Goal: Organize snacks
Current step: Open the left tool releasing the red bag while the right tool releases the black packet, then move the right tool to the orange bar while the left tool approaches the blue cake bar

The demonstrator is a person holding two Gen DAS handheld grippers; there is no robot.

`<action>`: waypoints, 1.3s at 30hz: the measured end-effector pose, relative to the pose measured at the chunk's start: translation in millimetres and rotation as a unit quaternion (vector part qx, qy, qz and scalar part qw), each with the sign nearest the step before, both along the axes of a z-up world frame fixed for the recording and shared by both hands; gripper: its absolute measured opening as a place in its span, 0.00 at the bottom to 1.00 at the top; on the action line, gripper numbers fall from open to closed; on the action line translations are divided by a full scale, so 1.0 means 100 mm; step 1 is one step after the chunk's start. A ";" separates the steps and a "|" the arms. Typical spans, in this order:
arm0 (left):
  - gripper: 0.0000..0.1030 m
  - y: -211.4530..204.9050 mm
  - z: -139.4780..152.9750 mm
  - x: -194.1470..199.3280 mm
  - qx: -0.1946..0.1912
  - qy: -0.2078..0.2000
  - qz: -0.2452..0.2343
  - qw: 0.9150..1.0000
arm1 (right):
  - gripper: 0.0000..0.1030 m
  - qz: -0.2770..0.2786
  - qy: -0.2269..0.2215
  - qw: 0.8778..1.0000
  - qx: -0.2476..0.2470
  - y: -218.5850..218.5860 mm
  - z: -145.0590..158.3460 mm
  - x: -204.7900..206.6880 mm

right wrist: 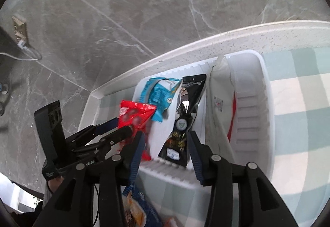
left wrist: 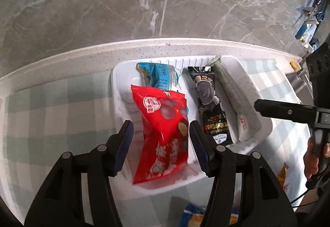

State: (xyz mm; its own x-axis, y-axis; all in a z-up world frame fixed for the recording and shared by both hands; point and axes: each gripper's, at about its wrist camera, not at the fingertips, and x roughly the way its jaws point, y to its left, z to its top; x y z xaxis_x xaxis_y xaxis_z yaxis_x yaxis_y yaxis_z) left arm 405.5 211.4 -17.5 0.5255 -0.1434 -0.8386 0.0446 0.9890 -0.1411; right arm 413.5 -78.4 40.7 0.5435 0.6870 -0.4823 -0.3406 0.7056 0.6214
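1. The left gripper hangs open astride a red foil snack packet in the white plastic tray, pads not pressing.
2. The right gripper, also open, straddles the black snack packet beside it; both packets run lengthwise along the tray.

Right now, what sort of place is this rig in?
Likely a home kitchen or dining nook: a checked tablecloth on a speckled counter, grey marble-look wall tiles, a white tray of snack packets.

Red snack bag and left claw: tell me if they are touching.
Apart. The left wrist view shows white tray between the red snack bag and each pad of the open left claw.
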 end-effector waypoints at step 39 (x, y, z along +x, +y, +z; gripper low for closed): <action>0.53 -0.66 -0.27 -1.97 -0.039 0.080 -0.014 0.996 | 0.55 -0.060 0.024 0.991 -0.117 -0.74 -0.89 -1.88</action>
